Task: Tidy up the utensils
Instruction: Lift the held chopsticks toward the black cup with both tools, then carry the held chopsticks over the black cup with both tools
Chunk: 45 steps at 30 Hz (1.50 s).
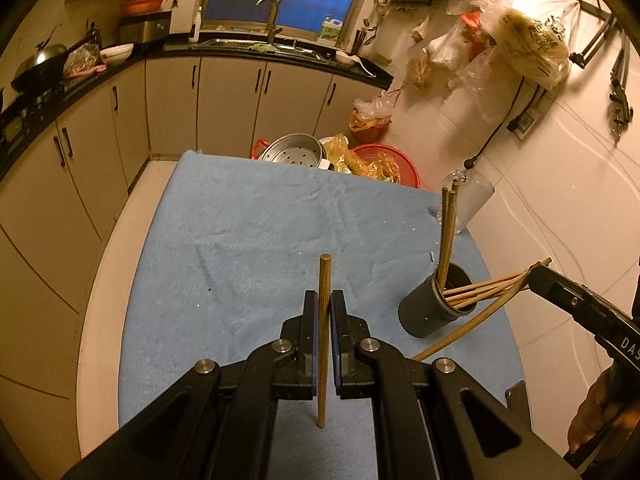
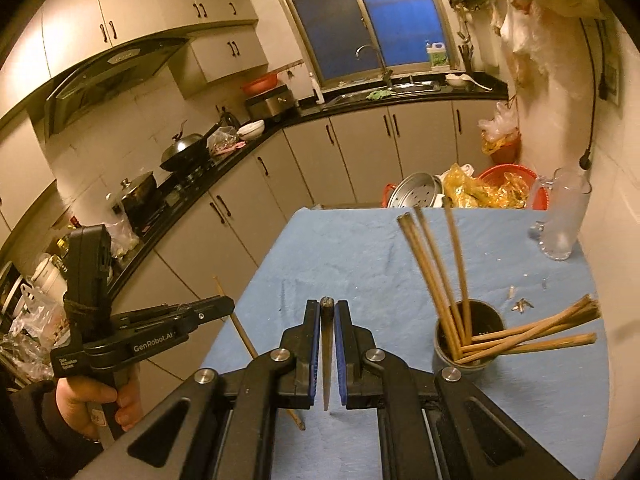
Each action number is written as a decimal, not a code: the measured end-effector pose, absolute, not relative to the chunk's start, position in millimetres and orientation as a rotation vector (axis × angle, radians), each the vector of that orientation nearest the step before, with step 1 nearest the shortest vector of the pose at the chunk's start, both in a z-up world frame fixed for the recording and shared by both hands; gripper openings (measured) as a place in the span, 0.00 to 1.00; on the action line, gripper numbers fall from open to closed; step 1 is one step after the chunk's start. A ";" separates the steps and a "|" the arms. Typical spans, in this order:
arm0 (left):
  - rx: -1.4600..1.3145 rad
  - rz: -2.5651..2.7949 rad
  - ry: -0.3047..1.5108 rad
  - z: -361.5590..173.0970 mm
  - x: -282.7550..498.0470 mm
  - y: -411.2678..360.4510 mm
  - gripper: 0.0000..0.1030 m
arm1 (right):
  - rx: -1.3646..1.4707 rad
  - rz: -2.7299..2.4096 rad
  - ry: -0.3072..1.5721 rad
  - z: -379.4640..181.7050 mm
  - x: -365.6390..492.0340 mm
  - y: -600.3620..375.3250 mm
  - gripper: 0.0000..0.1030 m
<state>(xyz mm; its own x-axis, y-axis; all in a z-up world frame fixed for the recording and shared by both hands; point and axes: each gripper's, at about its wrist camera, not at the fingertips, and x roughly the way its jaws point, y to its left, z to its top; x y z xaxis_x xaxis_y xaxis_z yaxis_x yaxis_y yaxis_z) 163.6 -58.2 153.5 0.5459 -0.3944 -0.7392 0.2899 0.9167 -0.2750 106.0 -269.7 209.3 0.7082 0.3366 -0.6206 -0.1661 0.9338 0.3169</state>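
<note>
Left wrist view shows the left gripper (image 1: pixel 325 312) closed on a single chopstick (image 1: pixel 323 340), held upright and pinched near its middle, over the blue-covered worktop (image 1: pixel 240 240). To its right stands the dark holder cup (image 1: pixel 436 308), already carrying several chopsticks (image 1: pixel 447 236), some upright, some leaning out over the rim. In the right wrist view the right gripper (image 2: pixel 328 320) is clamped on another, darker chopstick (image 2: pixel 327 356), tip pointing down, with the cup just ahead and to its right. These sticks look light, stiff and smooth (likely to swivel between the pads if pinched at one end), so a hold near mid-length seems best. My judgement: both sticks go into the cup next, lowered tip first, clear of the leaning ones.
</note>
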 end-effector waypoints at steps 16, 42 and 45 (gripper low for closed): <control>0.005 -0.356 0.808 176.2 153.8 -82.8 0.05 | 0.271 0.246 0.673 236.4 87.3 -300.2 0.08; 0.034 -0.421 0.718 218.2 149.5 -110.1 0.05 | 0.281 0.208 0.545 289.9 66.8 -325.7 0.08; 0.033 -0.438 0.715 221.4 148.3 -114.7 0.05 | 0.270 0.203 0.534 294.8 64.6 -327.5 0.08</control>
